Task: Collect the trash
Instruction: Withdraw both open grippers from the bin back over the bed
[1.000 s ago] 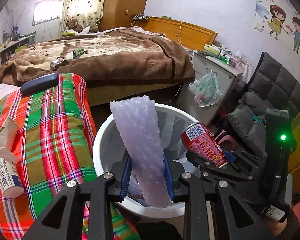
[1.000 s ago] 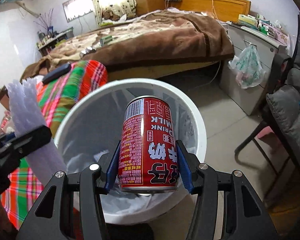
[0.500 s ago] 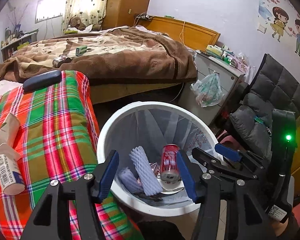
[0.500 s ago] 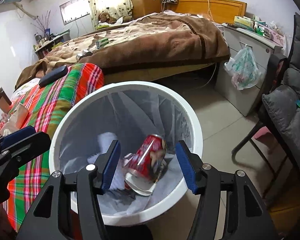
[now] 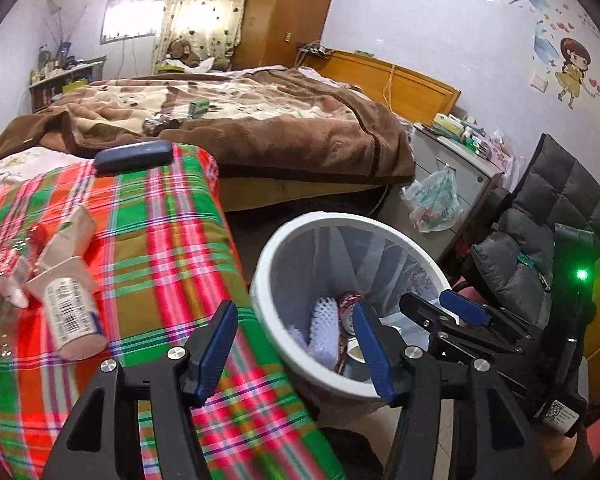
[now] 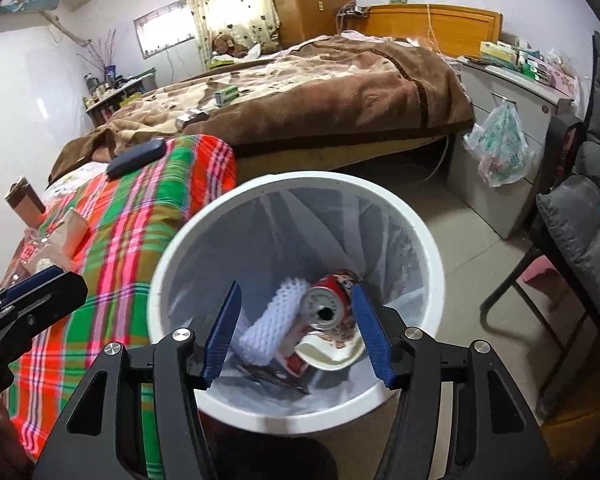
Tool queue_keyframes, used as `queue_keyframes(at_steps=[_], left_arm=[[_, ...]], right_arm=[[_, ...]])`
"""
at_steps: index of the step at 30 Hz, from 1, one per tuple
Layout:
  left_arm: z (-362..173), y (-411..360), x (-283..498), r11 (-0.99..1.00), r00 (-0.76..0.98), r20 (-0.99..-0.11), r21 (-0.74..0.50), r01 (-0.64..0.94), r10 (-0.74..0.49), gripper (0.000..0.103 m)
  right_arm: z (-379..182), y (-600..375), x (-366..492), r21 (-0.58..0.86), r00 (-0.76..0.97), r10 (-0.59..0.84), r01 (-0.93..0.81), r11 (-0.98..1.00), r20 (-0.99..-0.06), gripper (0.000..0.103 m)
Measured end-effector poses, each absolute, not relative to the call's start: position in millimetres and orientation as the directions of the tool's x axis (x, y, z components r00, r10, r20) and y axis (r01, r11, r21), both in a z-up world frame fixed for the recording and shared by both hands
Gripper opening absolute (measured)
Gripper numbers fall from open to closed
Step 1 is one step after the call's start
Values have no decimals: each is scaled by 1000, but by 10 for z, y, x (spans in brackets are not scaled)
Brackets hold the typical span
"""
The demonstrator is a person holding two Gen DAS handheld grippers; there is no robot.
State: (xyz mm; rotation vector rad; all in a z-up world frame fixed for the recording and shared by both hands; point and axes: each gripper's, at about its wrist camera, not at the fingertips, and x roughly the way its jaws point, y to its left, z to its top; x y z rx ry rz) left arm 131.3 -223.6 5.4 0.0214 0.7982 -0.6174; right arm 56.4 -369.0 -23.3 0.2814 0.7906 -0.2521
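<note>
A white bin [image 6: 300, 178] with a clear liner stands on the floor beside a plaid-covered surface [image 5: 160, 248]. Inside it lie a red drink can [image 6: 332, 292] and a white foam net sleeve [image 6: 276, 320], both also seen in the left wrist view as the can [image 5: 350, 300] and sleeve [image 5: 324, 320]. My right gripper [image 6: 296, 286] hangs open above the bin with nothing between its pads. My left gripper [image 5: 293, 306] is open and empty over the bin's left rim [image 5: 260, 280]. A white barcoded tube [image 5: 74, 312] and a paper cup [image 5: 70, 236] lie on the plaid cloth.
A dark case [image 5: 134, 154] rests at the far end of the plaid cloth. Behind is a bed with a brown blanket [image 5: 260, 136]. A grey cabinet with a hanging plastic bag [image 6: 500, 148] and a grey padded chair [image 6: 580, 232] stand right of the bin.
Both grippers opened; the foam sleeve and the red can dropped into the bin. My left gripper has since shifted left toward the plaid cloth.
</note>
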Motion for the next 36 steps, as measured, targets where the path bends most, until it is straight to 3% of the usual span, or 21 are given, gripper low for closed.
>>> queue_keyframes(at_steps=[13, 36], left_arm=[[145, -1548, 1233, 876, 613, -647, -197, 439, -453, 59], [21, 173, 1311, 975, 729, -649, -181, 129, -218, 65]], right_arm=[[-132, -3246, 633, 168, 719, -52, 231, 958, -693, 59], [-153, -2281, 1022, 176, 711, 159, -50, 983, -685, 65]])
